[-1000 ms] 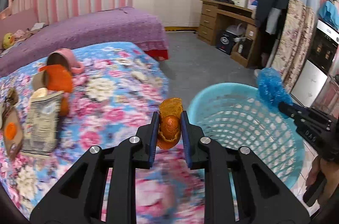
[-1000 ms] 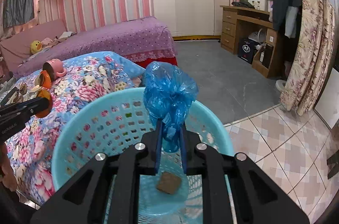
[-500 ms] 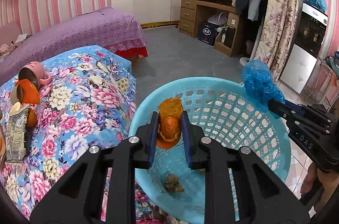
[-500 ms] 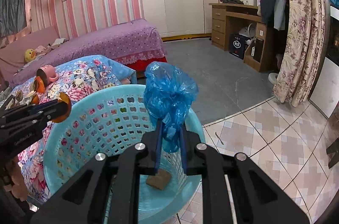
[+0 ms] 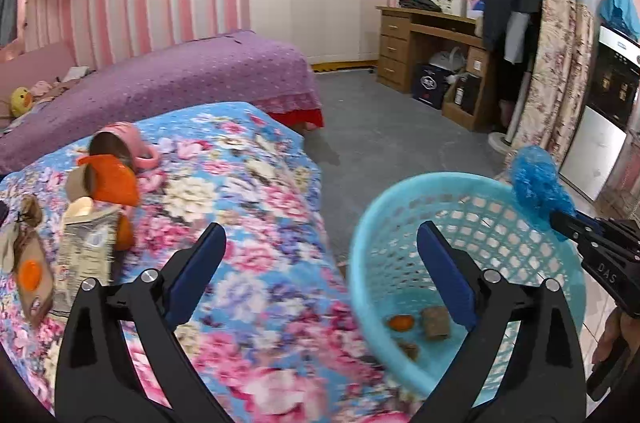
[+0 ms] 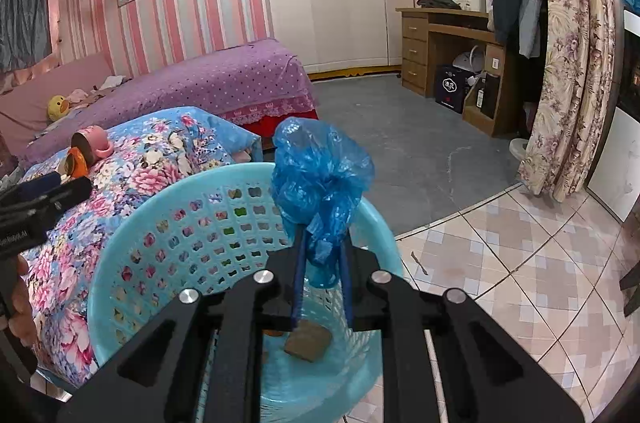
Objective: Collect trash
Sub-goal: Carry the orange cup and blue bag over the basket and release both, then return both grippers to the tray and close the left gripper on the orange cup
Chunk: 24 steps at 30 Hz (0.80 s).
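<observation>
A light blue plastic basket [image 5: 400, 199] stands on the floor beside the floral bed [image 5: 248, 207]. An orange peel [image 5: 401, 322] and a brown scrap [image 5: 436, 321] lie on its bottom. My left gripper [image 5: 320, 247] is open and empty, over the bed edge and basket rim. My right gripper [image 6: 322, 247] is shut on a crumpled blue plastic bag [image 6: 320, 175] above the basket [image 6: 160, 219]; the bag also shows in the left wrist view [image 5: 538, 185]. More trash lies on the bed: an orange wrapper [image 5: 110, 179], a grey packet [image 5: 86, 251], a brown wrapper [image 5: 30, 271].
A pink cup [image 5: 124, 147] lies on its side on the bed. A purple bed [image 5: 168, 83] stands behind. A wooden desk [image 5: 432, 51] and a floral curtain [image 5: 560, 83] are at the right. Grey carpet and tiled floor [image 6: 520, 243] surround the basket.
My left gripper opened and dropped the orange peel into the basket, then swung back left toward the bed. My right gripper still holds the blue bag over the basket.
</observation>
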Motion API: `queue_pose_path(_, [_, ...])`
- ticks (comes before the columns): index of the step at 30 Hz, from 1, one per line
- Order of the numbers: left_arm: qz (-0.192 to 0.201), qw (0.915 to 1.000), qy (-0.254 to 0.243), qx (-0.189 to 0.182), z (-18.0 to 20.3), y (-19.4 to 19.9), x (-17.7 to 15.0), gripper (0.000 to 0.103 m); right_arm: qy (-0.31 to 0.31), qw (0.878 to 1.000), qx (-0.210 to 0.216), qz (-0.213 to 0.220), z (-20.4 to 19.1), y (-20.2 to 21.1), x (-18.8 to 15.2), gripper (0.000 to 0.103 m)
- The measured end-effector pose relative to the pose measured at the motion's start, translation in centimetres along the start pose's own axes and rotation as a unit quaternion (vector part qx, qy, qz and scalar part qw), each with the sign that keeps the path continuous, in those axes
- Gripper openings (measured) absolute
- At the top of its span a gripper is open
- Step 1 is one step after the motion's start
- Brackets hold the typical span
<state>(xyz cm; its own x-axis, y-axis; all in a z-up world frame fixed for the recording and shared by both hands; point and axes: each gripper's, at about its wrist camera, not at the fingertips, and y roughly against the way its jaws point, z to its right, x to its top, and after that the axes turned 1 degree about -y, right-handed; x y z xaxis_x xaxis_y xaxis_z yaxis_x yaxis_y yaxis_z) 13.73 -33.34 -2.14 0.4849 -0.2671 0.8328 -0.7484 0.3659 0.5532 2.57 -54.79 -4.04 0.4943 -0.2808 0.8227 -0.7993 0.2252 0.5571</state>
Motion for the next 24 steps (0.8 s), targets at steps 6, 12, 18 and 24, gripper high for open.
queue_pose_path(6, [0.004,0.9997,0.013,0.020,-2.6,0.9,-0.4,0.094,-0.010,1.000,-0.009,0.015,-0.7,0.0,-0.2,0.078])
queue_pose_path(12, [0.001,0.9988,0.036,0.032,-5.8,2.0,-1.1,0.094,0.007,0.999,-0.027,0.026,-2.8,0.7,0.2,0.093])
queue_pose_path(18, [0.009,0.9976,0.036,0.059,-9.2,4.0,-1.4,0.095,0.022,0.999,-0.031,0.036,-6.3,1.1,1.1,0.097])
queue_pose_path(24, [0.015,0.9946,0.056,0.087,-14.2,6.1,-1.6,0.097,0.042,0.998,-0.018,0.043,-11.2,1.2,2.0,0.098])
